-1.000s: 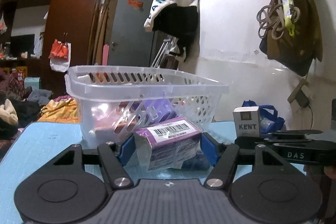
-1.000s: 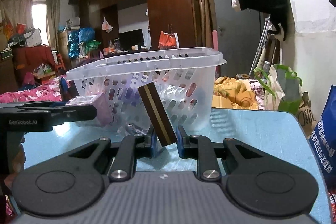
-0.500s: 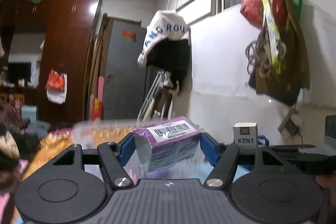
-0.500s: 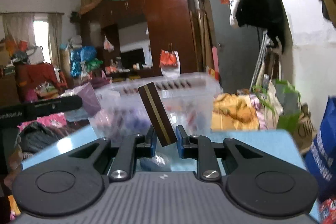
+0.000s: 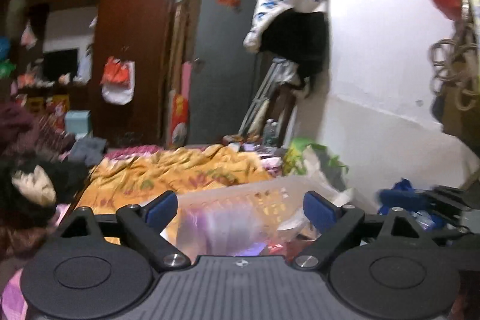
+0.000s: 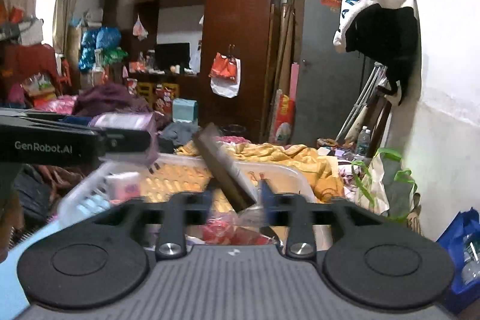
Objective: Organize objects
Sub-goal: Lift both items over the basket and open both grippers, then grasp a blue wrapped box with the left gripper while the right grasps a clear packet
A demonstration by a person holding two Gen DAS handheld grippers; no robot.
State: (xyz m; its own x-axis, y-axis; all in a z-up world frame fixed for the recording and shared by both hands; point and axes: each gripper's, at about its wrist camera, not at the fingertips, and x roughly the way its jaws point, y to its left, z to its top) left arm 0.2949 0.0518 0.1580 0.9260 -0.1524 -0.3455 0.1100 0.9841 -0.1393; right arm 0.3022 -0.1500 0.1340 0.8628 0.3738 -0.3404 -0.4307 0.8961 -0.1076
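Observation:
Both grippers hang above a translucent plastic basket (image 5: 240,192). My left gripper (image 5: 240,207) has its jaws opening wide. A blurred purple box (image 5: 216,230) lies loose between them, clear of both blue pads, low over the basket. In the right wrist view my right gripper (image 6: 237,200) is also opening. A dark brown box with a pale stripe (image 6: 222,164) stands tilted between its fingers, and neither pad presses on it. The basket (image 6: 288,173) under it holds several packets. The left gripper's finger and the purple box (image 6: 123,122) show at the left.
An orange-yellow blanket (image 5: 180,173) lies beyond the basket. A green and white plastic bag (image 6: 390,179) and a blue bag (image 6: 459,245) stand by the white wall on the right. A corner of the light blue tabletop (image 6: 15,266) shows at the lower left.
Both grippers rose from table level in front of the basket to above its rim. Both sets of jaws spread, and the purple box and the dark box came loose from the pads.

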